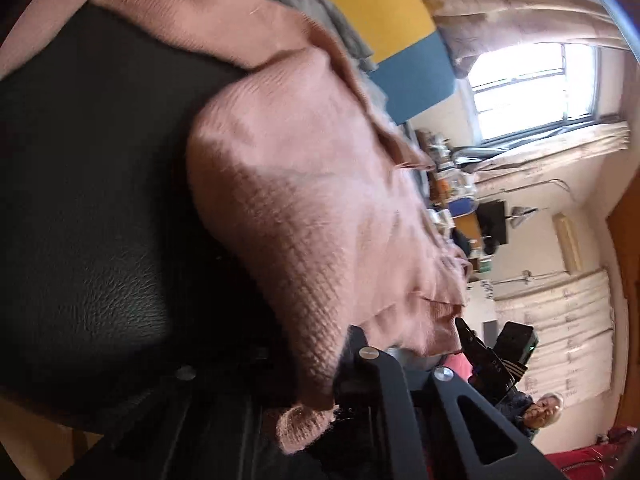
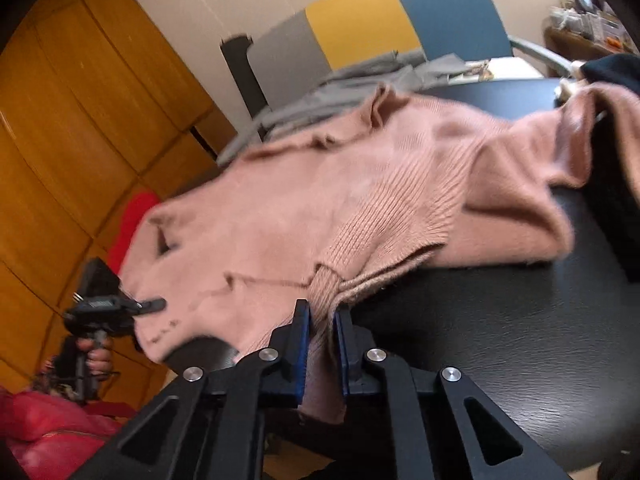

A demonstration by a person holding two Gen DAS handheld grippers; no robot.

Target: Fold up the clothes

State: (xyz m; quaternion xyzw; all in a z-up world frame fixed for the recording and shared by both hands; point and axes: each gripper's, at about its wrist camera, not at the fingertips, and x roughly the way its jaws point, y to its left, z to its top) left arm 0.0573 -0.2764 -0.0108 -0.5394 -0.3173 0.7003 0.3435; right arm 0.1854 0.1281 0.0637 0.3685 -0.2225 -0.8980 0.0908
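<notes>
black table (image 2: 520,340), orange cabinet (image 2: 80,120)

The right gripper (image 2: 323,344) is matte black, with blue pads (image 2: 305,354) and silver screws (image 2: 268,355).

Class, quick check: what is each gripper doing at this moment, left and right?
Left gripper: closed on the edge of the pink sweater.
Right gripper: closed on the sweater's ribbed hem.

Bright barred window (image 1: 532,88), orange wooden wardrobe (image 2: 80,120), cream walls (image 2: 208,8)
</notes>
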